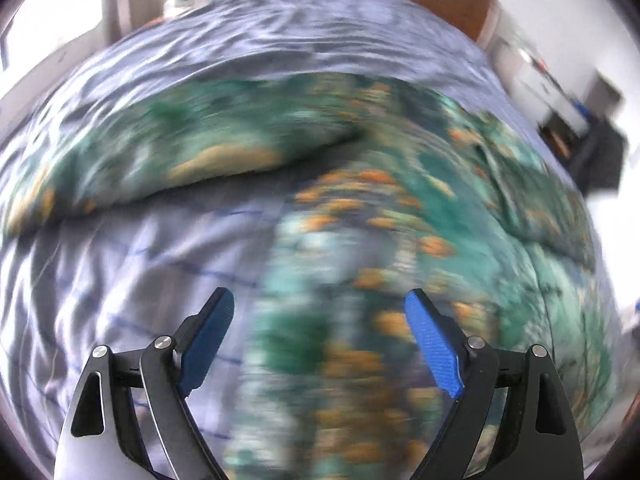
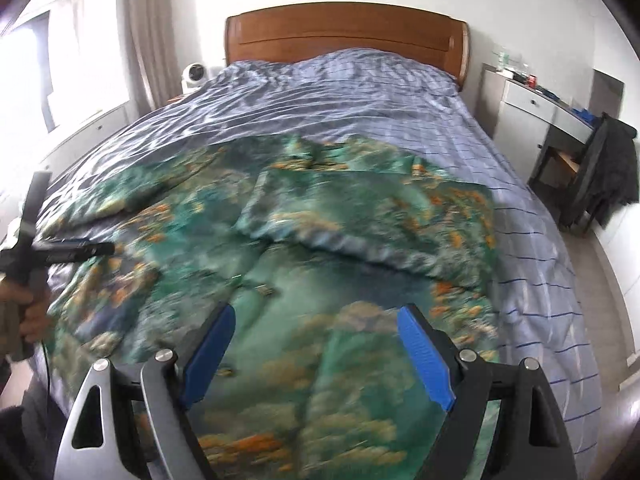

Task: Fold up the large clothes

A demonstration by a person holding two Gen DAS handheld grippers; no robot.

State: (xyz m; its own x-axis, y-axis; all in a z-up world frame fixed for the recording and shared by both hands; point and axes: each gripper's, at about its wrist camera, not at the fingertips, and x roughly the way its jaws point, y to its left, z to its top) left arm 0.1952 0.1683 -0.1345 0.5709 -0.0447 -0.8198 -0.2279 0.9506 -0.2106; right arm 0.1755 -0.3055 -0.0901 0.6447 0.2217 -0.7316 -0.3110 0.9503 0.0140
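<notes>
A large green garment with orange flowers [image 2: 320, 240] lies spread on the bed, both sleeves folded in across its body. The left wrist view shows the same garment [image 1: 380, 220], blurred, with one sleeve [image 1: 180, 148] lying crosswise. My left gripper [image 1: 320, 304] hovers above the garment's edge, blue pads wide apart with nothing between them. My right gripper [image 2: 316, 320] hangs over the garment's lower part, open too, holding nothing. The left gripper also shows in the right wrist view as a dark tool [image 2: 60, 250] at the far left, held by a hand [image 2: 28, 316].
The bed has a blue checked cover [image 2: 400, 92] and a wooden headboard [image 2: 344, 32]. A white desk [image 2: 532, 108] and a chair draped with dark clothing [image 2: 608, 168] stand at the right. A curtain [image 2: 152, 32], a window and a small white fan [image 2: 196, 74] are at the left.
</notes>
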